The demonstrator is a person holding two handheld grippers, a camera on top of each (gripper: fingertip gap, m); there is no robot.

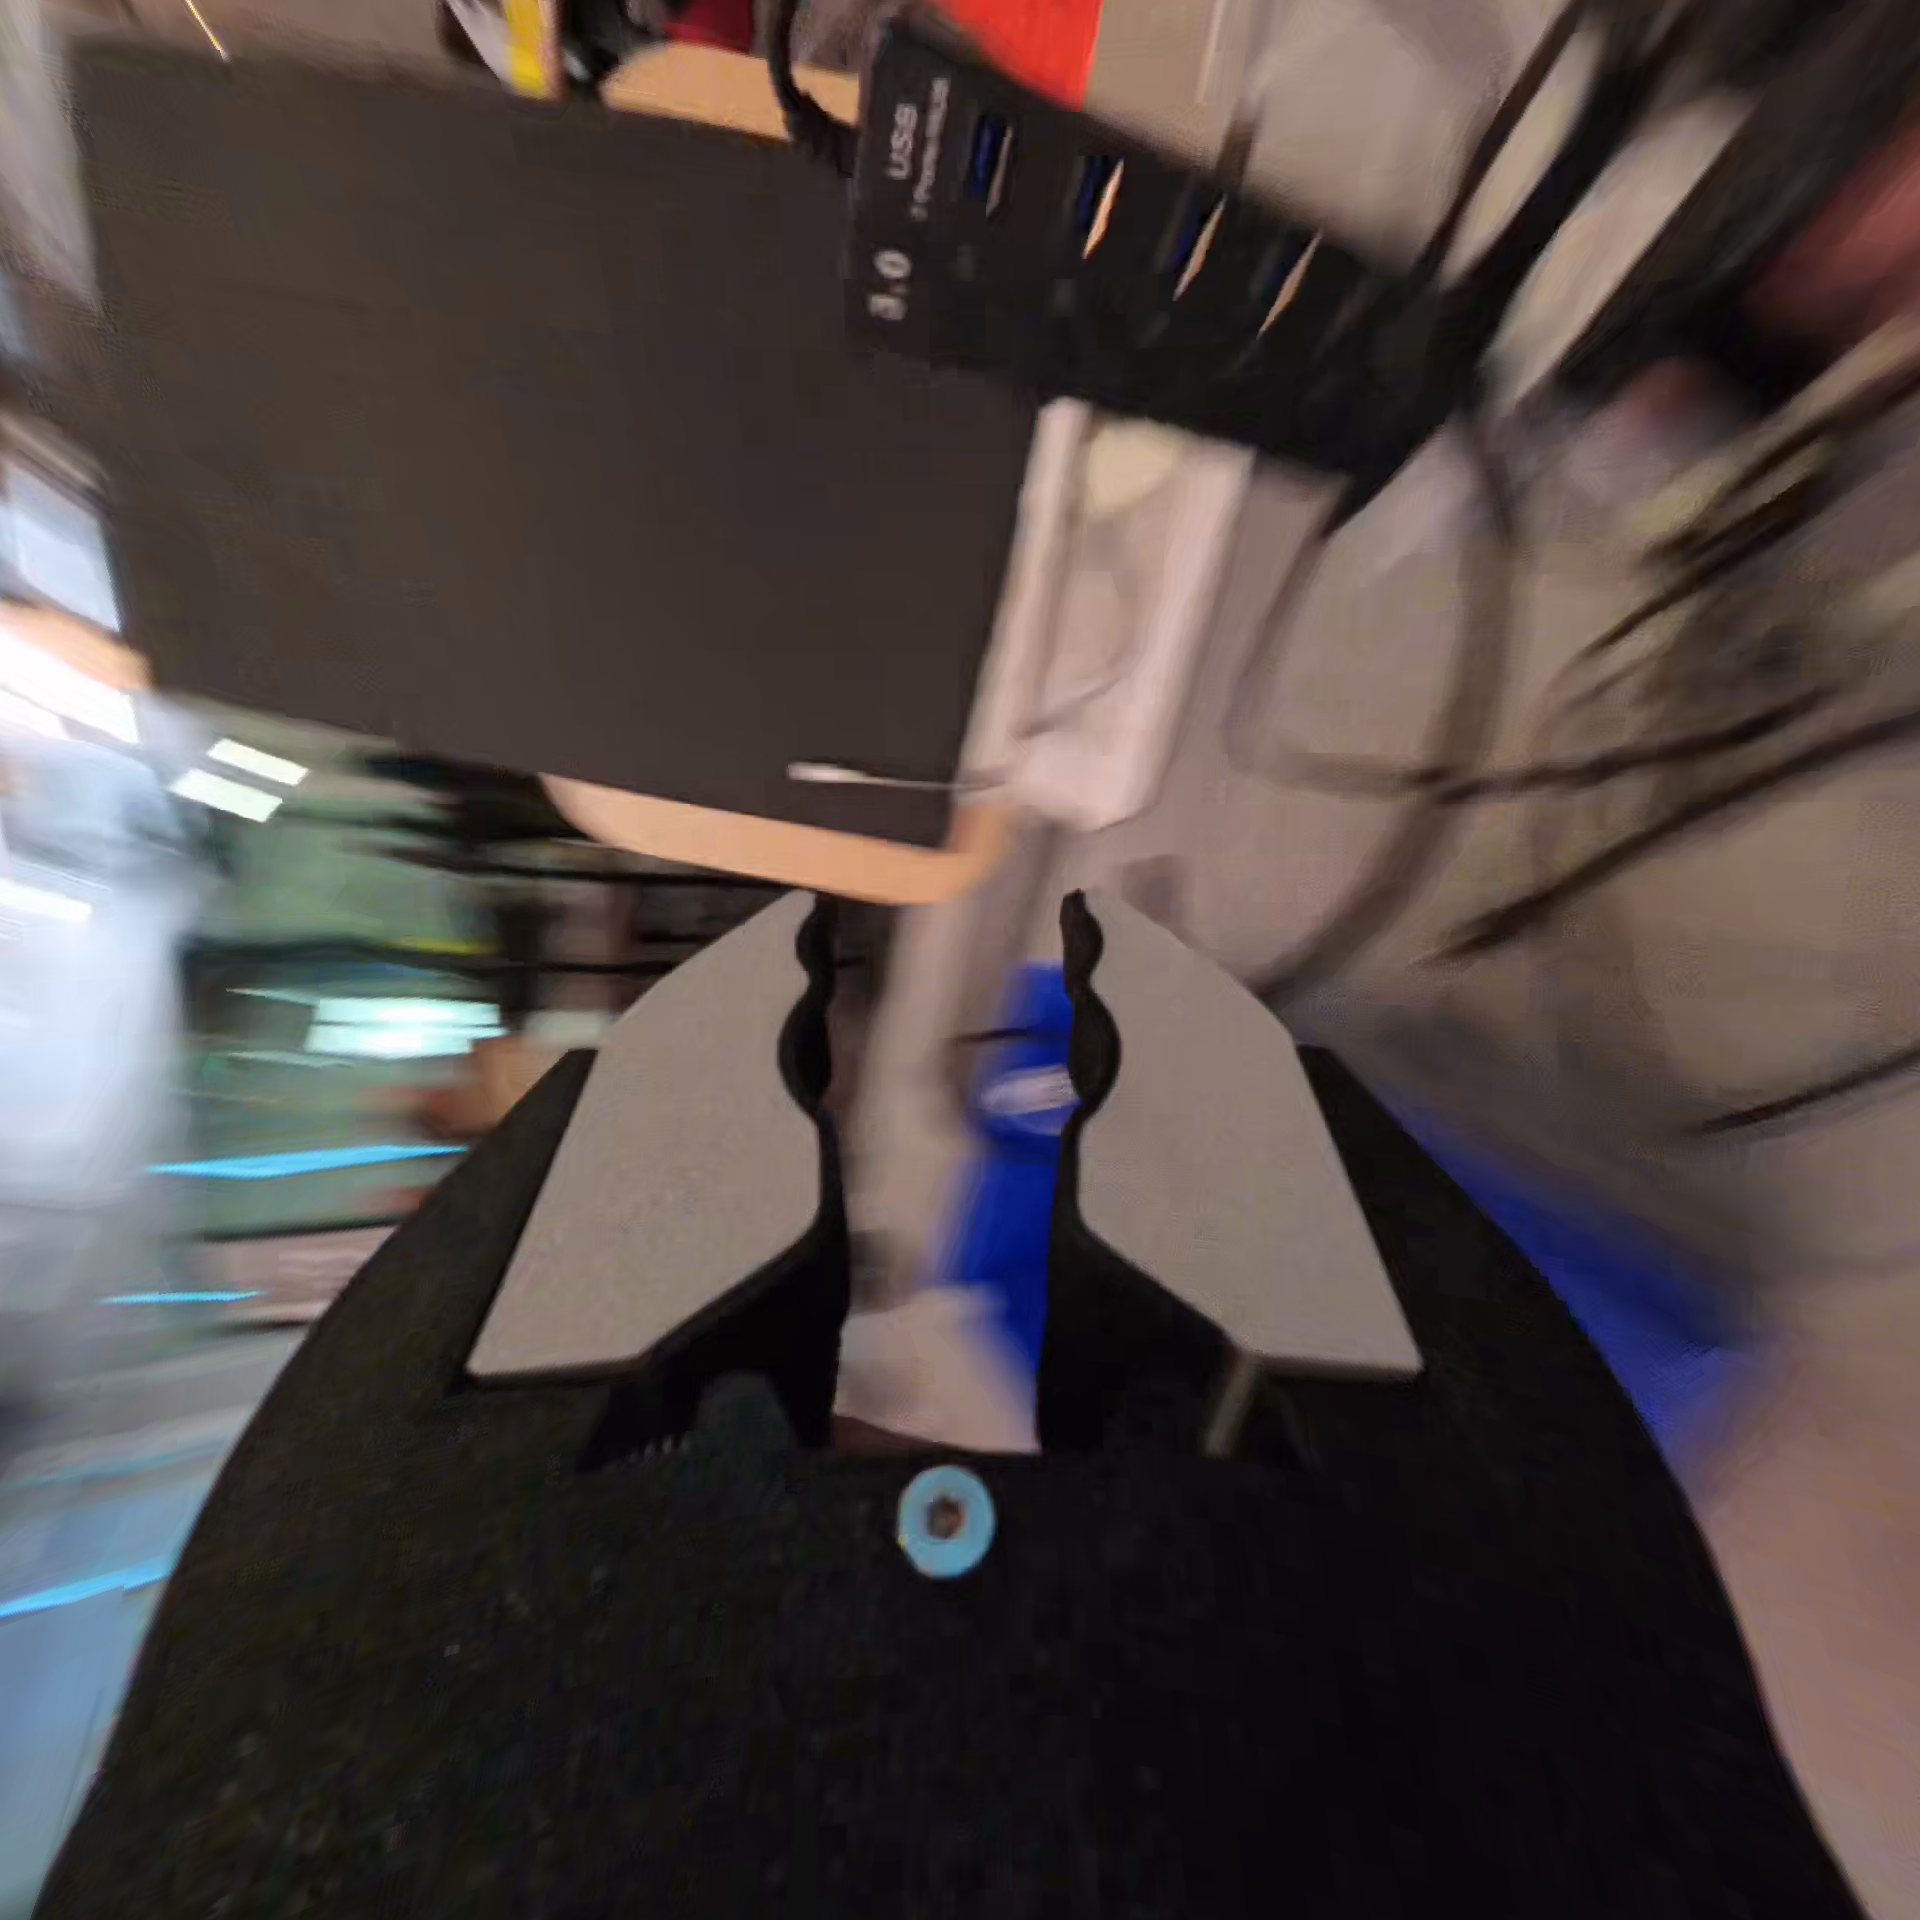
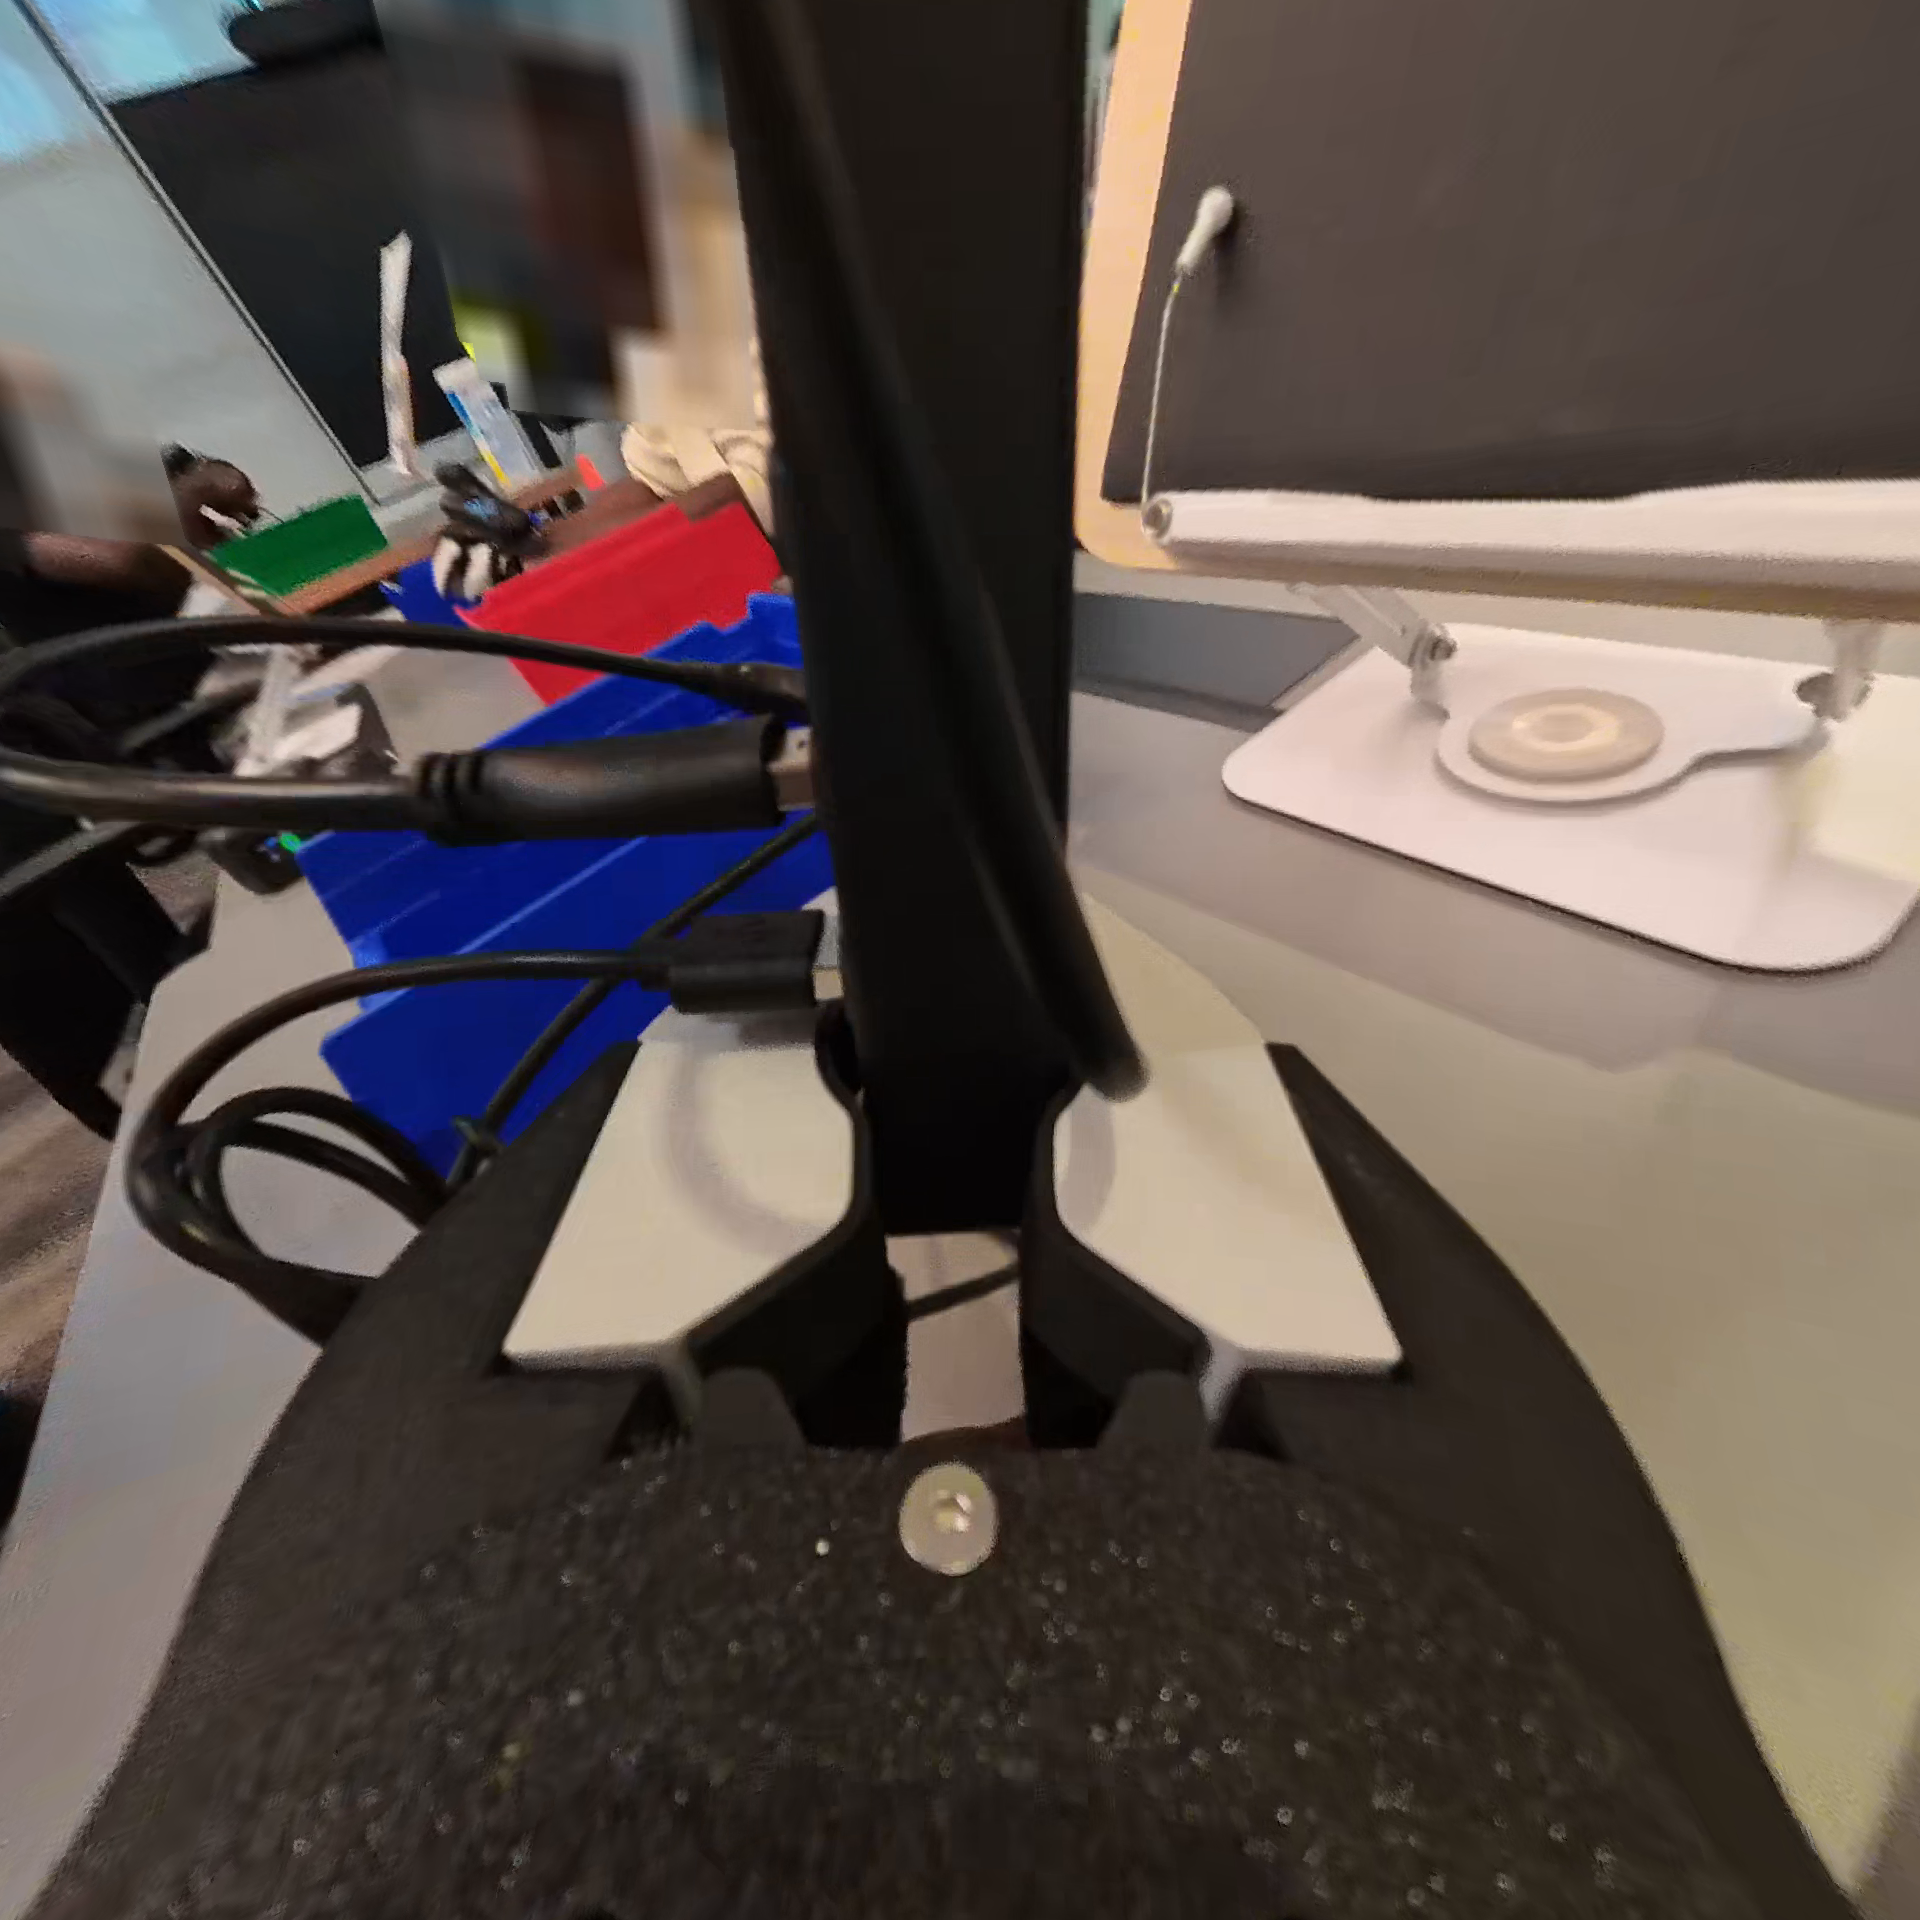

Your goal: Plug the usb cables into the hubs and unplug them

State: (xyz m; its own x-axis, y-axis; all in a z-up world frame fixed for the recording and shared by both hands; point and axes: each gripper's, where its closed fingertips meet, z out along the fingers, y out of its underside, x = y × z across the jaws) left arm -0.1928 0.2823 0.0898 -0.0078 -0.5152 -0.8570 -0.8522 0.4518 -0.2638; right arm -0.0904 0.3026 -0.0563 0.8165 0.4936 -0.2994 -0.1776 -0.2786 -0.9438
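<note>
My right gripper [image 2: 951,1101] is shut on the lower end of a long black USB hub [image 2: 914,520], which stands upright between the fingers. Black USB plugs sit in its left side: a thick one [image 2: 623,779], a flat one [image 2: 743,961], and a third one higher up [image 2: 764,681]. The hub's own cable [image 2: 997,831] runs down its face. In the blurred left wrist view the hub [image 1: 1091,229] is at the top right, well ahead of my left gripper [image 1: 945,914], which is open and empty.
A dark panel [image 2: 1558,260] rests on a white stand [image 2: 1558,831] on the grey table [image 2: 1455,1195]; the panel also fills the upper left wrist view [image 1: 520,416]. Blue bins [image 2: 520,914] and a red bin [image 2: 623,603] stand at the left. Black cables coil on the table [image 2: 208,1195].
</note>
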